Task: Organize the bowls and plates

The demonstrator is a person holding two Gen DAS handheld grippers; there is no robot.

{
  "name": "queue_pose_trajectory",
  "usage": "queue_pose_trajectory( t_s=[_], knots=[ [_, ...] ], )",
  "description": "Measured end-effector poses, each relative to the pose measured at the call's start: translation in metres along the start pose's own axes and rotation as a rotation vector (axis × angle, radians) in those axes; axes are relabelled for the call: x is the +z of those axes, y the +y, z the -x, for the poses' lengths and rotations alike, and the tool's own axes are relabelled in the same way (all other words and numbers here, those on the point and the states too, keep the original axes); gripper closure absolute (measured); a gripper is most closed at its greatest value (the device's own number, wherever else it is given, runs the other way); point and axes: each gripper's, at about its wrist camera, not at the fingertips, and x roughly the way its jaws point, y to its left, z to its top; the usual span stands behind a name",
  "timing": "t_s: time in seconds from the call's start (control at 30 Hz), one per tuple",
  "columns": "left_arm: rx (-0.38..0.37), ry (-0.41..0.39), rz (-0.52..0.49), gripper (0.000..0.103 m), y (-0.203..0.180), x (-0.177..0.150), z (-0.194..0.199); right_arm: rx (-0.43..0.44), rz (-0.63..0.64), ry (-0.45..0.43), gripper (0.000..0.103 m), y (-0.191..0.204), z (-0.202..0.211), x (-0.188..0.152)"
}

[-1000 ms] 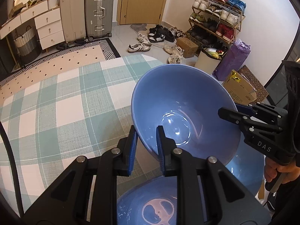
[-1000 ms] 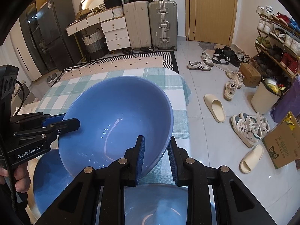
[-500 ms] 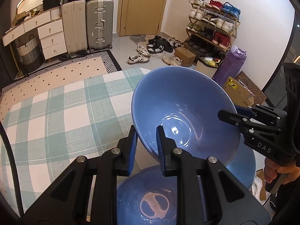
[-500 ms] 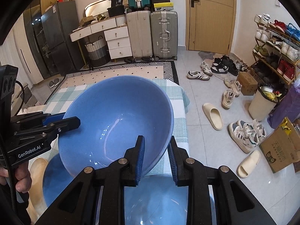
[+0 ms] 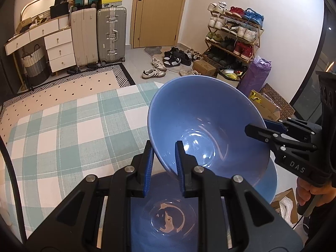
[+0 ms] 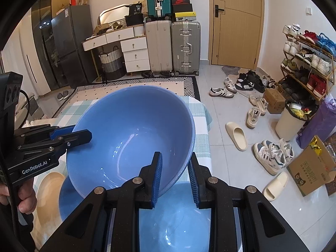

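Note:
A large blue bowl (image 5: pixel 201 121) hangs tilted above the table, held by two opposite sides of its rim. My left gripper (image 5: pixel 164 147) is shut on the near rim in the left wrist view; the right gripper (image 5: pixel 258 130) clamps the far right rim. The right wrist view shows the same bowl (image 6: pixel 130 130), my right gripper (image 6: pixel 175 157) shut on its rim and the left gripper (image 6: pixel 82 133) on the left edge. Below it sits a second blue bowl (image 5: pixel 168 210), (image 6: pixel 178 210), with more blue ware (image 5: pixel 271 180) beside it.
The table carries a green and white check cloth (image 5: pixel 63 136). A beige plate (image 6: pixel 48 182) lies at its near left. Past the table's right edge, shoes and slippers (image 6: pixel 237 134), a white bin (image 6: pixel 289 121) and a cardboard box (image 6: pixel 310 168) are on the floor.
Both grippers have risen together with the blue bowl still clamped between them. The table and the lower bowl now look farther below, and more of the room shows.

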Motion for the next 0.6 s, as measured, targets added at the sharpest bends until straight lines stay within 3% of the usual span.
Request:
queue_pose_trajectory(
  t_s=[0.6],
  knots=[
    [0.035,-0.034,-0.002,0.086,-0.009,-0.038,0.065,0.023,0.029,-0.037,0.078,0.029,0.037,-0.026]
  ],
)
